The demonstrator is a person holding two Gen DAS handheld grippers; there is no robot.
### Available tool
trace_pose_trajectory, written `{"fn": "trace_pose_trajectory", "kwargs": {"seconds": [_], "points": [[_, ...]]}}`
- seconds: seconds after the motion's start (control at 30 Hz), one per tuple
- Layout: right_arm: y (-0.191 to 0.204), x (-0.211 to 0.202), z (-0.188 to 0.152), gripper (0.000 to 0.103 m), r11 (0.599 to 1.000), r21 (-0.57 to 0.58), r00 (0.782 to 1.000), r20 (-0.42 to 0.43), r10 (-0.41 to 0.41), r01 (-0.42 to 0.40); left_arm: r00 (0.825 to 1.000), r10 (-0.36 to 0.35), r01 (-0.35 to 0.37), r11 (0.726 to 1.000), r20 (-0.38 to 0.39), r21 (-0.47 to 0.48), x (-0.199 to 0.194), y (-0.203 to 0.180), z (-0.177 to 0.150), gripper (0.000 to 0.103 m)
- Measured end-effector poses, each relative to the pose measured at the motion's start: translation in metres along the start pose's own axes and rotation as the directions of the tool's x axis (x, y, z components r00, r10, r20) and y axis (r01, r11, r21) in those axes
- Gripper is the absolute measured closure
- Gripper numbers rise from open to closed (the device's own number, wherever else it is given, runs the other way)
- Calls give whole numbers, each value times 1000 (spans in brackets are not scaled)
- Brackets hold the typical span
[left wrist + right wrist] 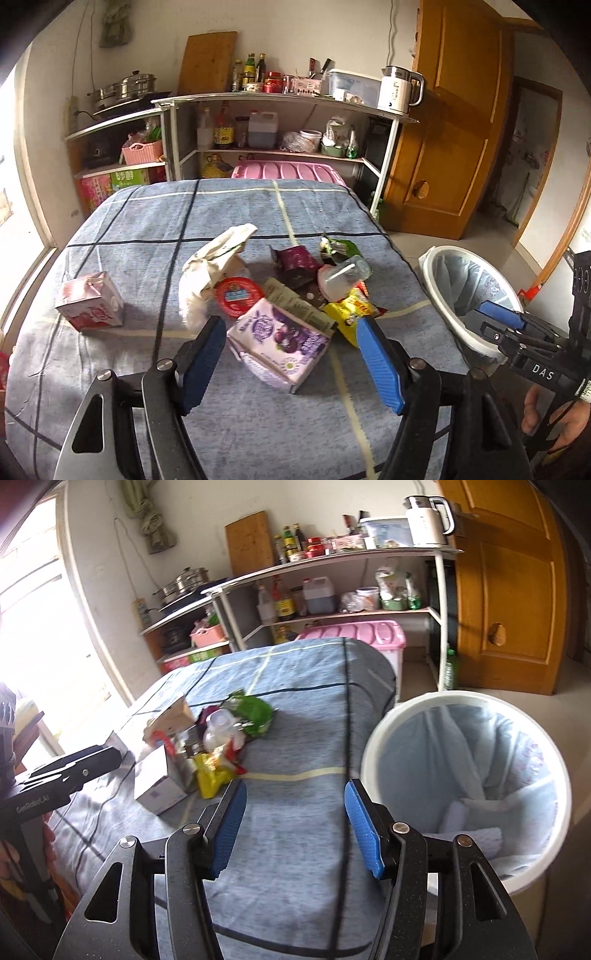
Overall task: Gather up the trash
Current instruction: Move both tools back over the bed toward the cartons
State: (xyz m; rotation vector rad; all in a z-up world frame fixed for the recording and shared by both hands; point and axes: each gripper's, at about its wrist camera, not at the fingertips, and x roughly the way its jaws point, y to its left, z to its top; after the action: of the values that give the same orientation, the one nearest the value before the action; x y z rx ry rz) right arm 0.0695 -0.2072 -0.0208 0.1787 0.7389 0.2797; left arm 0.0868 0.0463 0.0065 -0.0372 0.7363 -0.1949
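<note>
A pink-and-white carton (pixel 90 306) stands alone at the left of the blue checked surface (pixel 155 229), well apart from the trash pile. The pile sits near the surface's middle: a crumpled white bag (pixel 214 266), a red-lidded cup (pixel 238 295), a purple-printed carton (pixel 280 339), a maroon wrapper (pixel 295 258), a clear plastic bottle (pixel 343 277), a yellow wrapper (pixel 349 314) and a green wrapper (pixel 338 245). The left gripper (pixel 291 354) hovers over the purple carton with its fingers apart, gripping nothing. Right of the pile, the right gripper (pixel 295 827) has its fingers apart and empty over the surface's edge. The lined white trash bin (pixel 373 746) stands on the floor just beside the surface.
</note>
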Motion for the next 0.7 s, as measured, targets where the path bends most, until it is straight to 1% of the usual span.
{"fn": "trace_pose_trajectory", "kwargs": {"seconds": [0.1, 0.13, 0.2, 0.23, 0.33, 0.43, 0.47, 0.53, 0.57, 0.63, 0.7], "points": [[18, 7, -1, 41, 999, -35, 1000, -12, 28, -29, 1000, 1, -1, 999, -9, -43, -1, 24, -4, 29], [23, 9, -2, 41, 998, -51, 999, -18, 37, -38, 999, 30, -31, 998, -12, -59, -1, 32, -5, 29], [37, 15, -2, 41, 995, -83, 998, -35, 61, -64, 996, 85, -85, 995, -1, -54, -2, 41, -5, 28], [42, 17, -2, 41, 993, -90, 997, -38, 68, -71, 996, 88, -88, 994, -3, -63, -2, 48, -6, 28], [59, 27, -2, 40, 987, -114, 993, -56, 104, -110, 998, 63, -64, 993, -12, -102, -2, 67, -8, 28], [76, 34, 0, 39, 979, -137, 987, -64, 145, -153, 993, 115, -115, 989, -3, -95, -5, 82, -9, 27], [83, 38, 0, 37, 975, -145, 985, -72, 158, -167, 992, 123, -123, 987, -3, -99, -6, 88, -8, 26], [97, 46, 1, 32, 965, -169, 977, -94, 189, -203, 991, 135, -135, 984, -3, -116, -5, 102, -8, 20], [103, 50, 0, 32, 958, -182, 973, -106, 205, -222, 990, 143, -143, 981, -5, -128, -5, 110, -9, 20], [117, 58, -1, 32, 950, -211, 970, -117, 211, -232, 986, 168, -167, 975, -5, -147, -6, 124, -9, 20], [126, 63, -2, 32, 942, -236, 969, -115, 217, -239, 985, 175, -173, 971, -6, -168, -6, 140, -9, 19]]}}
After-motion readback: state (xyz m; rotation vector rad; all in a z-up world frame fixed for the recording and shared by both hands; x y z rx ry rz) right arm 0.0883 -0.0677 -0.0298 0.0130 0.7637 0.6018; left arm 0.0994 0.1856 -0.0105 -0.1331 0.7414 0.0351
